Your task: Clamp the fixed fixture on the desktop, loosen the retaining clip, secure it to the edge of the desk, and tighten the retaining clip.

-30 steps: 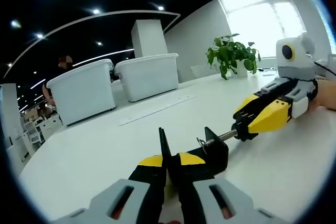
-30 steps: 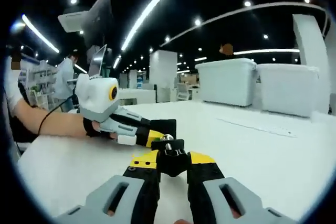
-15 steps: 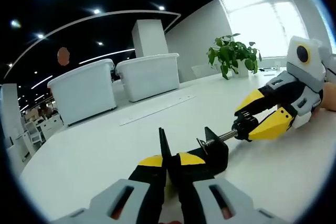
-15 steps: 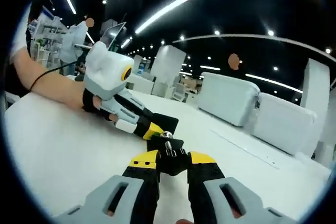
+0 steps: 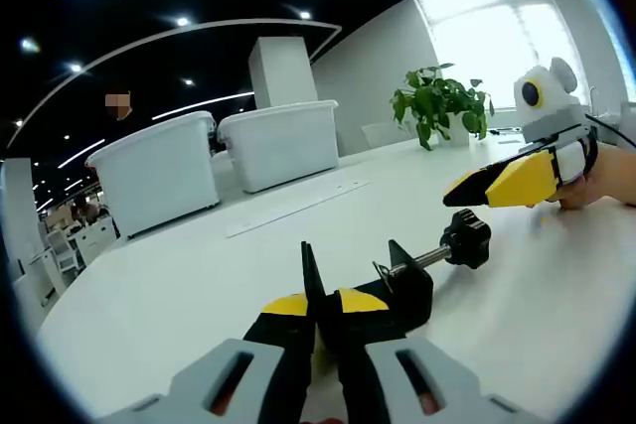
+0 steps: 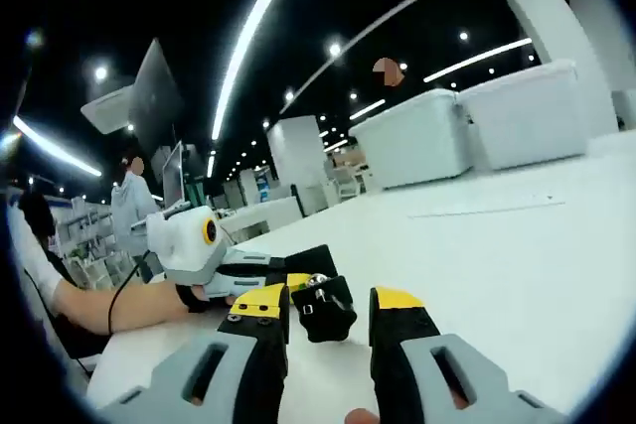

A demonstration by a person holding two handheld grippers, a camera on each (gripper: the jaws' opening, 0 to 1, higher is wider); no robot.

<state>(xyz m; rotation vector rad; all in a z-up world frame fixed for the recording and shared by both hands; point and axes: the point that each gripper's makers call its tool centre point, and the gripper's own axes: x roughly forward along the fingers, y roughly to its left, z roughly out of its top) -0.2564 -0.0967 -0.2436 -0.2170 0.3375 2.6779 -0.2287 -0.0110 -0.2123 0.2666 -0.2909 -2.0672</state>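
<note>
Left gripper (image 5: 320,317) pinches the black clamp (image 5: 402,285), screw knob (image 5: 467,239) pointing right; right gripper (image 6: 328,303) gapes around it, untouched.

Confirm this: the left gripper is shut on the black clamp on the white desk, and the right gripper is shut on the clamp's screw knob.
Wrong on the right gripper: the left gripper view shows it clear of the screw knob, off it. The left gripper is shut on the black clamp on the white desk.

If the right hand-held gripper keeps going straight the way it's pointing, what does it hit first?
Most likely the black knob on the clamp's screw, which sits between the open jaws of the right hand-held gripper, just ahead. Beyond it is the left hand-held gripper; depth is uncertain.
</note>
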